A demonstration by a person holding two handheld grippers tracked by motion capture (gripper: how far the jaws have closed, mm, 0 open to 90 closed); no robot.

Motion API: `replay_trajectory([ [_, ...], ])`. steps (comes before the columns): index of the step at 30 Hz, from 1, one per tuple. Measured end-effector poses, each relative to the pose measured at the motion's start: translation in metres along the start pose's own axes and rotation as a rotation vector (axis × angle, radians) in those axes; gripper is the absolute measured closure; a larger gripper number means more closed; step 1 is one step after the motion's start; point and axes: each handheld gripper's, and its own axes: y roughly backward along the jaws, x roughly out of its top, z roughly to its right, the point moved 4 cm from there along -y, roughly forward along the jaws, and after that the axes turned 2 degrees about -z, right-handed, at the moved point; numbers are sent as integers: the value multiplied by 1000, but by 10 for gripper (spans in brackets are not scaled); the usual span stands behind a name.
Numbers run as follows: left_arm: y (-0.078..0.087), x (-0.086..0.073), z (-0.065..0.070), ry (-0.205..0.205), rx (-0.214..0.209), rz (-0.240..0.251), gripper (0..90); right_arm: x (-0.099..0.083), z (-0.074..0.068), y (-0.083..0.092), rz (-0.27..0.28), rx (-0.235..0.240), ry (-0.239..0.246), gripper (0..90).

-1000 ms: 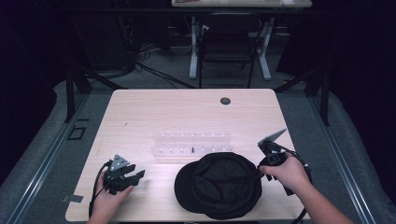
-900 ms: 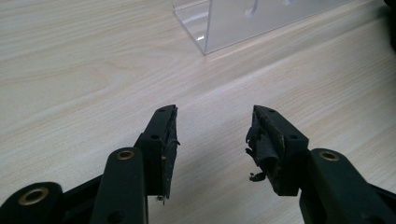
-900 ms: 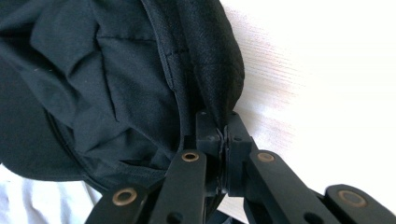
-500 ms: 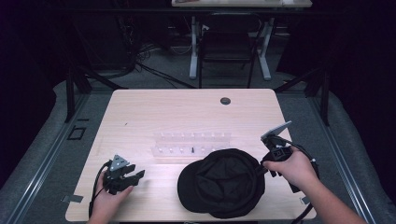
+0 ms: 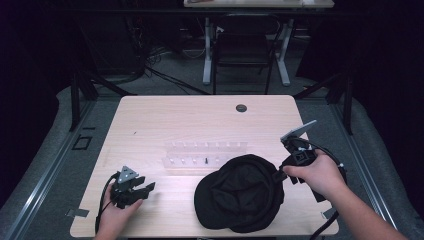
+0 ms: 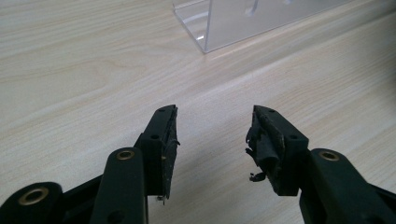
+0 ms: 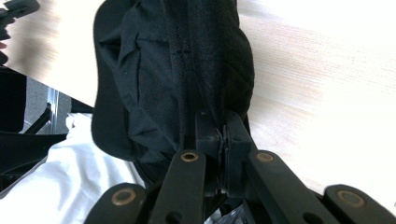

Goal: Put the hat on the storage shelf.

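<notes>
High view: my right gripper (image 5: 281,172) pinches the black cap (image 5: 240,192) at the table's (image 5: 200,120) near edge; I should lift slowly. Left gripper view: left gripper (image 6: 212,140) gapes, empty. Right gripper view: jaws clamp fabric.

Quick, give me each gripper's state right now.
Left gripper: open, holding nothing, low over the table.
Right gripper: shut on the black cap's edge.
</notes>
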Motion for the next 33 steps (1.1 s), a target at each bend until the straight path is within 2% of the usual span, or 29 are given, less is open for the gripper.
replay_trajectory([
  [4,0,0,0,3,1,-1,516,0,-5,5,-2,42,-10,878],
  [5,0,0,0,3,1,-1,516,0,-5,7,-17,52,-3,878],
  [7,0,0,0,4,1,-1,516,0,-8,8,-6,74,-17,879],
  [9,0,0,0,2,1,0,516,0,-9,11,-20,86,-7,879],
  [12,0,0,0,2,1,-1,516,0,-12,13,-15,111,-17,879],
  [13,0,0,0,2,3,-1,517,0,-15,15,-1,149,-32,879],
  [22,0,0,0,1,1,-1,517,-2,-23,25,7,223,-28,879],
  [24,0,0,0,1,2,0,516,-2,-29,29,14,261,-27,879],
  [25,0,0,0,2,2,-1,517,-2,-30,31,13,274,-8,879],
  [28,0,0,0,2,2,-1,517,-1,-36,34,31,313,-16,879],
  [29,0,0,0,1,3,0,517,-1,-36,37,18,327,-1,879],
  [31,0,0,0,1,2,-1,517,-1,-38,37,31,345,-5,879],
  [32,0,0,0,2,3,-1,517,-1,-41,40,40,376,-2,879],
  [33,0,0,0,1,4,-1,517,-1,-43,41,45,385,-9,879],
])
